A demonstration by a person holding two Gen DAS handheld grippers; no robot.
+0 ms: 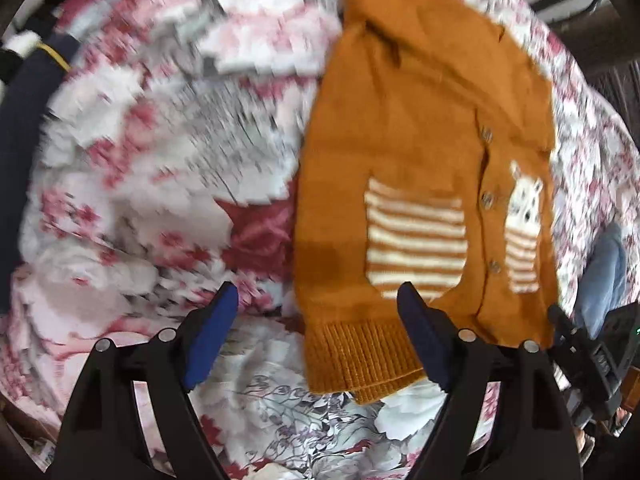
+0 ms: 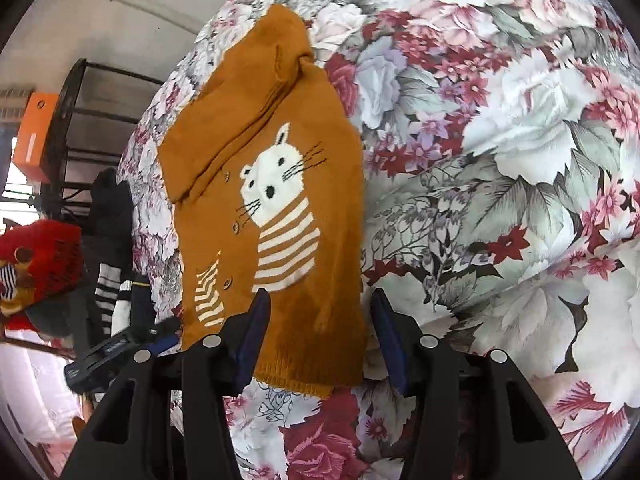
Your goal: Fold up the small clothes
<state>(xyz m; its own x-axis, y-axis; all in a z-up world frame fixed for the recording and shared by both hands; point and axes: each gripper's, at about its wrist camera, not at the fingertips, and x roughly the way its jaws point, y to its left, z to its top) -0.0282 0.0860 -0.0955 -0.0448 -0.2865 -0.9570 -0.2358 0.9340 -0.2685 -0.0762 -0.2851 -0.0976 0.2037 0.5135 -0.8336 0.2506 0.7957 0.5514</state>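
Observation:
A mustard-brown knitted cardigan (image 1: 400,152) with a hood, buttons, a white cat motif and striped pockets lies flat on the floral bedspread (image 1: 140,200). My left gripper (image 1: 317,292) is open just above its lower left corner. The ribbed hem (image 1: 352,356) sits between the two blue pads and neither pad presses it. In the right wrist view the cardigan (image 2: 280,168) lies left of centre. My right gripper (image 2: 320,296) is open over its lower right corner, with the hem (image 2: 304,376) between the fingers and loose.
Beyond the bed's left edge, the right wrist view shows a heap of clothes: a red item (image 2: 40,256), dark pieces and striped socks (image 2: 108,288). An orange box (image 2: 34,140) and a black metal frame (image 2: 88,128) stand behind. The flowered sheet (image 2: 500,160) spreads wide to the right.

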